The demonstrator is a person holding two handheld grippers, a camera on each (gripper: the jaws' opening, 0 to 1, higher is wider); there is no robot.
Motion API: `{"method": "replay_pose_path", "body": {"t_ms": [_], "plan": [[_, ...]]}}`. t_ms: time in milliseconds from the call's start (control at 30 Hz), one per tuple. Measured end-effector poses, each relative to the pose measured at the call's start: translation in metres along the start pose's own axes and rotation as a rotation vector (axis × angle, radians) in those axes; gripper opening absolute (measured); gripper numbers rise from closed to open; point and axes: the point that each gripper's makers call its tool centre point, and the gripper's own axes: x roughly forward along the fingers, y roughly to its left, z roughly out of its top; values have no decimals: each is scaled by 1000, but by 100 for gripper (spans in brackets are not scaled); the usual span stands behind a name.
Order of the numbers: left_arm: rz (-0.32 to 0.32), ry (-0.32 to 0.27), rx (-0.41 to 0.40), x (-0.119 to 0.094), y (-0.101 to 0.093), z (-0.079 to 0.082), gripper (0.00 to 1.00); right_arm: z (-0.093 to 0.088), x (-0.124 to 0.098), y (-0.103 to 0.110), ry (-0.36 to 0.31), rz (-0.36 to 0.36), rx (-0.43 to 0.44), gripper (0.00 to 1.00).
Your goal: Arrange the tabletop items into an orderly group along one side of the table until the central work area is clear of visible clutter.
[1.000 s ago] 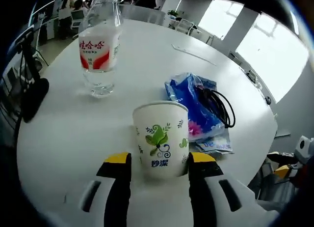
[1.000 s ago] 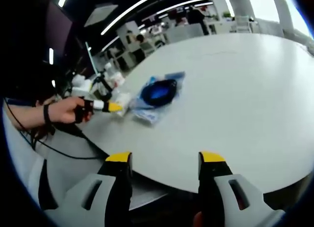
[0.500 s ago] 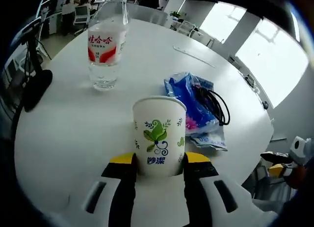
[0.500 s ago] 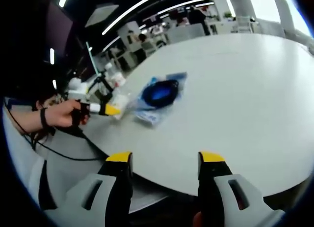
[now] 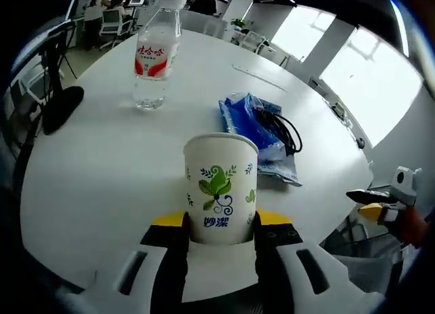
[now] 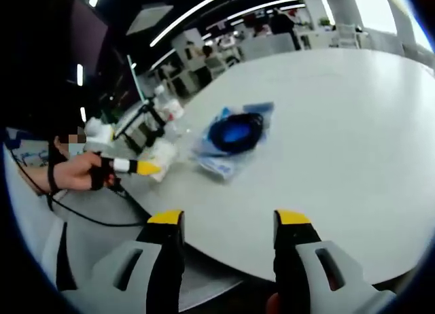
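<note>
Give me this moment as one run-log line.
left gripper: shut on paper cup | right gripper: open, holding nothing, at table edge | water bottle, blue packet with black cable: on table

In the left gripper view a paper cup (image 5: 221,188) sits between the left claw's (image 5: 219,225) jaws near the counter's (image 5: 95,171) edge, a water bottle (image 5: 155,52) stands beyond it to the left, and a plastic bag (image 5: 255,134) with a cable (image 5: 280,127) on it lies beyond to the right.

left hand-held gripper (image 5: 219,222): jaws clamped | right hand-held gripper (image 6: 228,222): jaws apart
</note>
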Motion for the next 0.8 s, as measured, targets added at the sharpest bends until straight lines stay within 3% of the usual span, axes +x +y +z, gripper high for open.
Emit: {"method": "replay_pose_path", "body": {"t_ms": [333,800], "plan": [[-62,-12,27,2,-33,-3,37,4,16,24,8,80,-21,50],[-141,38,231,3,-78,-21,37,15,29,53,5,167,-25,48]]}}
